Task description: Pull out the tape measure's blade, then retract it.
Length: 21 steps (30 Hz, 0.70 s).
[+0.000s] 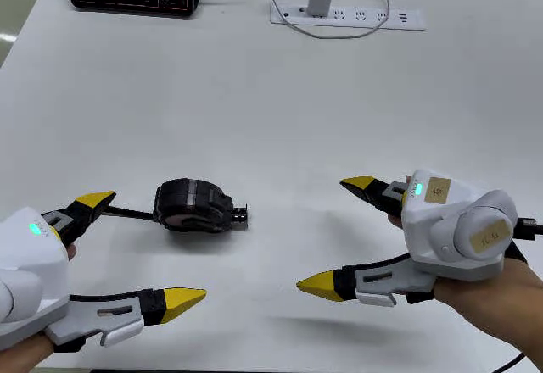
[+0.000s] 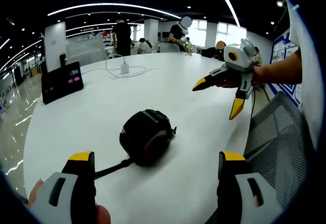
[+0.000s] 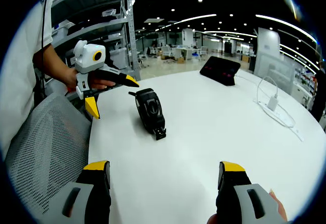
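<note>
Looking at tape measure [image 1: 195,207] lying on white table [image 1: 254,93], between left gripper [image 1: 153,244] and right gripper [image 1: 326,234], touching neither. Holding nothing with either: jaws spread wide on both. Reading blade as fully in, with hook end [image 1: 242,214] facing the right gripper and strap [image 1: 131,214] trailing toward the left, possibly brushing its upper tip; hard to tell.

Risks from here:
- slipping off by pinching only the small hook
- dragging the case across the smooth top by pulling without pinning it
- getting whip-back by releasing at full extension
</note>
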### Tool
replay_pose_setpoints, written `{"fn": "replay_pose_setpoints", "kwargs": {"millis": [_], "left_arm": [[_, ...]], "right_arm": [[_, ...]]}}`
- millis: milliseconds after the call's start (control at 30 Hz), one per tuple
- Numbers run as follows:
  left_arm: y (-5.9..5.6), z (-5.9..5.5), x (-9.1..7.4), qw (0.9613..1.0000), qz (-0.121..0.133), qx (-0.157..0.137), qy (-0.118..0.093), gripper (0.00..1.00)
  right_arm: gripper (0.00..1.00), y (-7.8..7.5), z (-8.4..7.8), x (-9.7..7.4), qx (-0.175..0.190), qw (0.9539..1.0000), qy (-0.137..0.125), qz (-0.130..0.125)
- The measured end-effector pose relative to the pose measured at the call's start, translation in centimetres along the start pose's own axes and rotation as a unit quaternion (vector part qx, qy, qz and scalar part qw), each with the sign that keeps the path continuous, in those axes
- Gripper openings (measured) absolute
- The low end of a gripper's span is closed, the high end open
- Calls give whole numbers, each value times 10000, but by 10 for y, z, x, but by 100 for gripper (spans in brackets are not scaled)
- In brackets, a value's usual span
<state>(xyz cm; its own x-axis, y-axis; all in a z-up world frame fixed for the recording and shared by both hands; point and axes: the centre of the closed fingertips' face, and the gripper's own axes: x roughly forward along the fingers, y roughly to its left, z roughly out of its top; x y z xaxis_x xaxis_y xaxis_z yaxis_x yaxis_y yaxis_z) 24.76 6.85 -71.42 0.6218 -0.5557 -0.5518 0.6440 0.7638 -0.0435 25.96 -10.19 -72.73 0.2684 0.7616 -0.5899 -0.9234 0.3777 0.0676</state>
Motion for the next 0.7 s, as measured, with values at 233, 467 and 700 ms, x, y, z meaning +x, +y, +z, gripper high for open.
{"fn": "replay_pose_setpoints", "kwargs": {"millis": [233,467,700], "left_arm": [[-1,-2,-4,10000,-24,11,27,99],[-2,-5,-7,10000,-50,42,57,99],[-5,-8,-10,9998,-94,123,94,99]], "right_arm": [[88,4,-7,-7,95,9999,-12,-91],[93,5,-14,-16,144,9998,35,-150],[94,4,-22,-24,205,9995,67,-228]]}}
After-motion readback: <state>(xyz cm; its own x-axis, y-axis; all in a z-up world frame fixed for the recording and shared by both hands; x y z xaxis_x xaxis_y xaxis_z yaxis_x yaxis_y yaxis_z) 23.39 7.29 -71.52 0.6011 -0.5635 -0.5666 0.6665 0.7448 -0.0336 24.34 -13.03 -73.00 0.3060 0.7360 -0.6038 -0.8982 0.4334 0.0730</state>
